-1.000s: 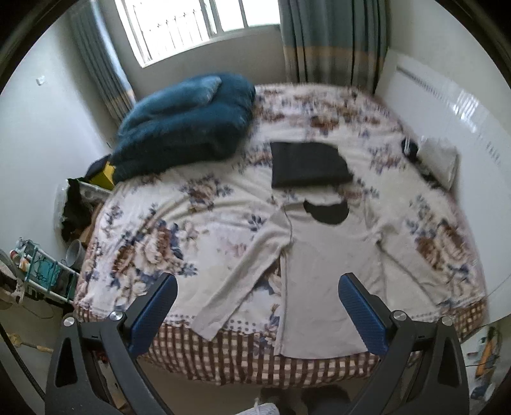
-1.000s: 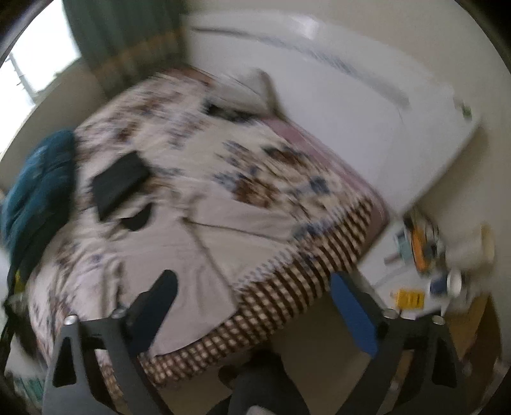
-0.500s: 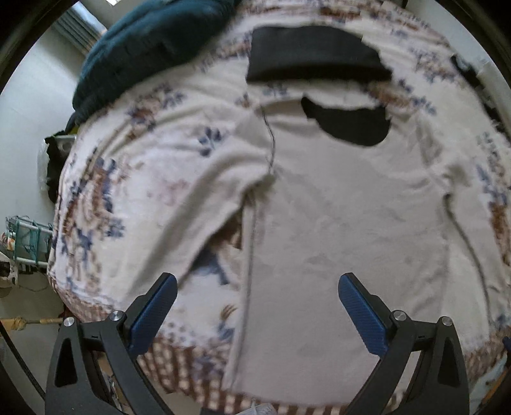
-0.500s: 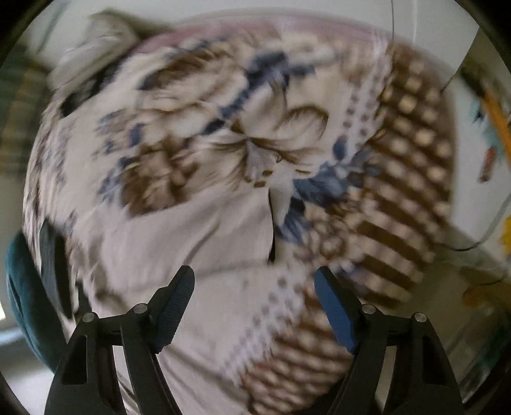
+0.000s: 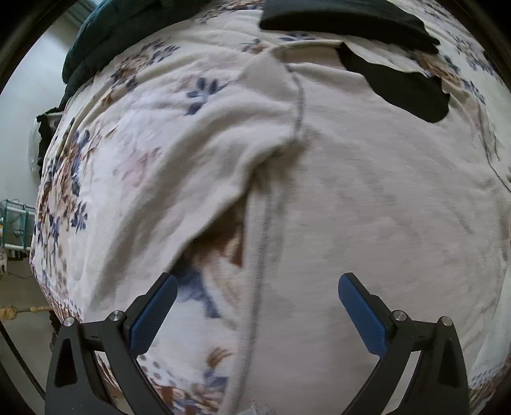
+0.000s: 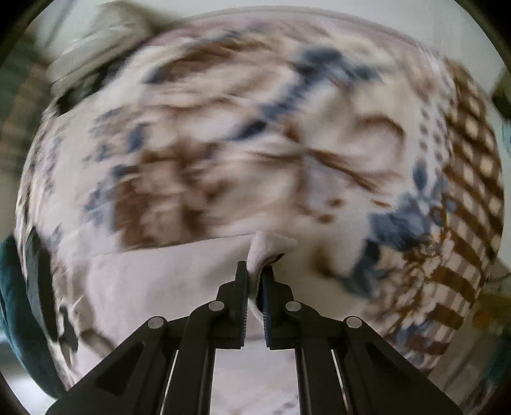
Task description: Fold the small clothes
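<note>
A pale beige long-sleeved top [image 5: 367, 198] lies flat on the floral bedspread [image 5: 134, 105], neck away from me, its dark collar lining [image 5: 405, 86] showing. My left gripper [image 5: 255, 306] is open, hovering low over the top's left side seam near the armpit, one finger over the bedspread and one over the body. In the right wrist view my right gripper [image 6: 254, 281] is shut on the cuff end of the top's right sleeve [image 6: 159, 281], a fold of cloth poking up between the fingers. That view is blurred.
A folded dark garment [image 5: 345, 19] lies beyond the collar. A teal blanket [image 5: 105, 28] sits at the far left of the bed. The checked bed edge [image 6: 463, 198] falls away at the right, with floor and clutter beyond.
Both grippers came down close to the bed. The right gripper went from open to shut on the sleeve end. The left gripper stayed open and moved nearer the top's left side.
</note>
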A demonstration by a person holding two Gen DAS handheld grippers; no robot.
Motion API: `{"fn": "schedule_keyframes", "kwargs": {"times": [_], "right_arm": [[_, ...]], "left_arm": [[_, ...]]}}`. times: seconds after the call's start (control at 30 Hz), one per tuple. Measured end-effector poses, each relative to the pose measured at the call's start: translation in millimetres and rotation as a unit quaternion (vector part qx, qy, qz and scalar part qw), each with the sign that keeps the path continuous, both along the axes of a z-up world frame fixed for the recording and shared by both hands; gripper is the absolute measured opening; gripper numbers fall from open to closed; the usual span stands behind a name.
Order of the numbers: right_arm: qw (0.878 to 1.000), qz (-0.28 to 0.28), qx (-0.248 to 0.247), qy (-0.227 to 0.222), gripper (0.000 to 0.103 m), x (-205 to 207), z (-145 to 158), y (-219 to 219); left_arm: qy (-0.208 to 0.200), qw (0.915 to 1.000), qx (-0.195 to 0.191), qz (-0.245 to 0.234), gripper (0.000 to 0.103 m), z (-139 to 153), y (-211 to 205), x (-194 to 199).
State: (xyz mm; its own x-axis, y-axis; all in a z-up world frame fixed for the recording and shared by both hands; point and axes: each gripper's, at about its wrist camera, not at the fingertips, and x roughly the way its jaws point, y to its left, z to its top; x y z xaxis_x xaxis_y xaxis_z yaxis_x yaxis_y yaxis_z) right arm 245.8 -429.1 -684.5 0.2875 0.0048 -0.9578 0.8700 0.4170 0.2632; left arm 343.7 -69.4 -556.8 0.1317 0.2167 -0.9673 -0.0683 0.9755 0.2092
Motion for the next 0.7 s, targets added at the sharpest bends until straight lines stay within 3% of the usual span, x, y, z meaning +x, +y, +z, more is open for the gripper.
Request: {"fn": "schedule_keyframes", "kwargs": {"times": [0.13,0.2,0.23,0.33,0.4,0.43,0.47,0.5,0.57,0.63,0.7], "right_arm": [[0.991,0.124,-0.044,-0.023,0.008,59.1,58.3,77.8],[0.976,0.208,-0.057,-0.032,0.008,91.0,84.8,135.2],[0.963,0.262,-0.062,-0.032,0.008,105.0,96.5,174.8],[0.906,0.416,-0.074,-0.019,0.008,125.1,104.5,294.4],[0.860,0.503,-0.087,-0.003,0.008,125.5,91.1,369.2],[0.831,0.549,-0.089,0.010,0.008,122.7,75.2,412.3],[0.811,0.577,-0.094,0.021,0.008,113.5,62.8,432.8],[0.781,0.615,-0.104,0.040,0.008,105.8,45.3,465.5],[0.744,0.656,-0.113,0.061,0.008,85.1,24.6,505.7],[0.716,0.684,-0.113,0.087,0.008,68.6,0.2,527.8],[0.704,0.694,-0.107,0.109,0.008,61.0,-14.6,539.0]], "left_arm": [[-0.010,0.9998,-0.003,0.018,0.103,14.5,31.8,-11.8],[-0.020,0.9994,0.002,0.029,0.103,23.9,52.6,-20.4],[-0.024,0.9991,0.005,0.035,0.103,27.9,62.4,-24.6],[-0.035,0.9974,0.017,0.060,0.103,39.6,97.9,-39.8],[-0.039,0.9956,0.026,0.081,0.103,44.0,123.1,-51.4],[-0.039,0.9948,0.030,0.090,0.103,44.6,134.3,-56.7],[-0.038,0.9938,0.033,0.099,0.103,44.8,145.1,-61.8],[-0.037,0.9925,0.038,0.110,0.103,43.9,158.2,-68.6],[-0.033,0.9905,0.047,0.125,0.103,40.9,175.7,-78.3],[-0.029,0.9883,0.051,0.141,0.103,36.3,195.1,-88.8],[-0.021,0.9859,0.052,0.158,0.103,30.1,210.2,-97.6]]}}
